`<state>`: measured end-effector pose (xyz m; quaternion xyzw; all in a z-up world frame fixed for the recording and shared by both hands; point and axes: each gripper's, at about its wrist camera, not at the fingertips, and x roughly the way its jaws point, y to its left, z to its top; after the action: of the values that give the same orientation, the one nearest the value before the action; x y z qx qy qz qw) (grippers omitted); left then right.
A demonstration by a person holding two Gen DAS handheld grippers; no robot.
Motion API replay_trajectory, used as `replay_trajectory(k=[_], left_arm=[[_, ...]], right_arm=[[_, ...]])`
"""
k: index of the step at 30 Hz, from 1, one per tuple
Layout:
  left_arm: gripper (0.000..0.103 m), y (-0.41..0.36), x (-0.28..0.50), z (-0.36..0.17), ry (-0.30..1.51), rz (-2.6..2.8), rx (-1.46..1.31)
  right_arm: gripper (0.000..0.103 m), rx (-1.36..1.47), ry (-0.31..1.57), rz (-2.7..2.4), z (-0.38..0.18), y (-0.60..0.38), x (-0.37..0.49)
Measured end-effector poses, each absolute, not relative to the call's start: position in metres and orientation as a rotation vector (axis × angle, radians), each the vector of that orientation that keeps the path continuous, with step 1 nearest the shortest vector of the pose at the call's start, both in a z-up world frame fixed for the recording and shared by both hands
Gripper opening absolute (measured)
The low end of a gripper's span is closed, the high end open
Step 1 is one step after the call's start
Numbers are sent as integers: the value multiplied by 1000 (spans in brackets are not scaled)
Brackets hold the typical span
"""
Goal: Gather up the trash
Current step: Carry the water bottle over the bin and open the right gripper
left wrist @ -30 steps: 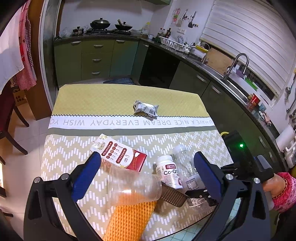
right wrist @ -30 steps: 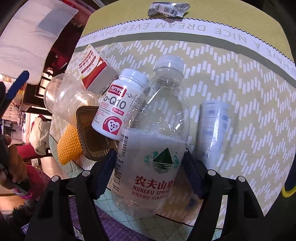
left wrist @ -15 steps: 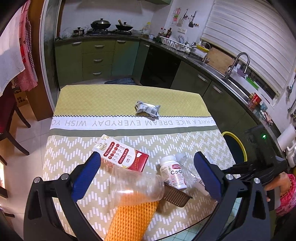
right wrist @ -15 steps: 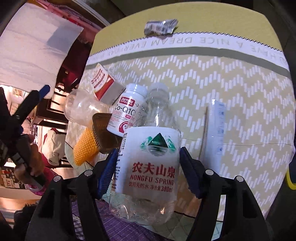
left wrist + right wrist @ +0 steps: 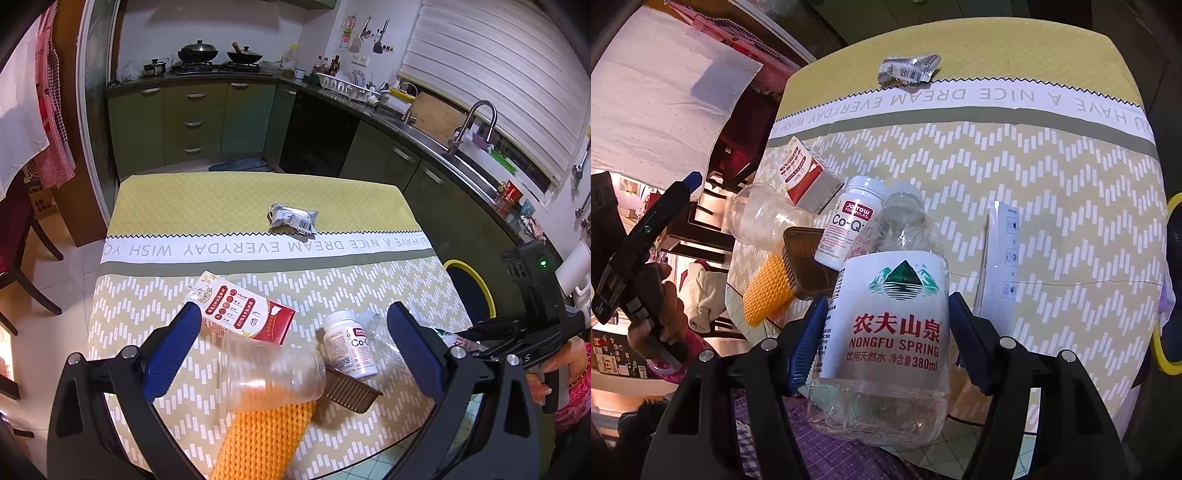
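Observation:
My right gripper (image 5: 886, 339) is shut on an empty Nongfu Spring plastic bottle (image 5: 890, 306) and holds it above the table's near edge. My left gripper (image 5: 291, 354) is open over a clear plastic cup (image 5: 269, 373) lying on its side on an orange mesh sleeve (image 5: 262, 439). Beside them lie a white Co-Q10 pill bottle (image 5: 351, 343), a brown plastic tray (image 5: 351, 391) and a red and white carton (image 5: 243, 314). A silver wrapper (image 5: 291, 218) lies farther back. A white sachet (image 5: 1001, 258) lies to the right of the bottle.
The table (image 5: 221, 195) has a yellow and green patterned cloth. A bin with a yellow rim (image 5: 472, 288) stands off the table's right side. Green kitchen cabinets (image 5: 192, 122) and a sink (image 5: 472, 125) run behind. A dark chair (image 5: 22, 258) stands at the left.
My right gripper has lifted the water bottle off the table and drawn it back toward the near edge. The left gripper has stayed open over the cup.

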<state>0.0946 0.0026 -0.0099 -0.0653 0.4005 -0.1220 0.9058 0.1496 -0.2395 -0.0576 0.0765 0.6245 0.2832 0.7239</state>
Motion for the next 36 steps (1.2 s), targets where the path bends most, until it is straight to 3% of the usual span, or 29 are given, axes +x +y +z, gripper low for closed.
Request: replay_trajectory(k=[21, 29, 36], left_arm=[[96, -2, 95, -6, 820, -255, -116], [96, -4, 96, -5, 823, -258, -107], [96, -15, 99, -2, 822, -274, -86]], right_arm=[[66, 275, 1265, 599, -17, -289, 144], [66, 445, 1126, 400, 5, -399, 132], [66, 560, 1143, 92, -39, -506, 148]])
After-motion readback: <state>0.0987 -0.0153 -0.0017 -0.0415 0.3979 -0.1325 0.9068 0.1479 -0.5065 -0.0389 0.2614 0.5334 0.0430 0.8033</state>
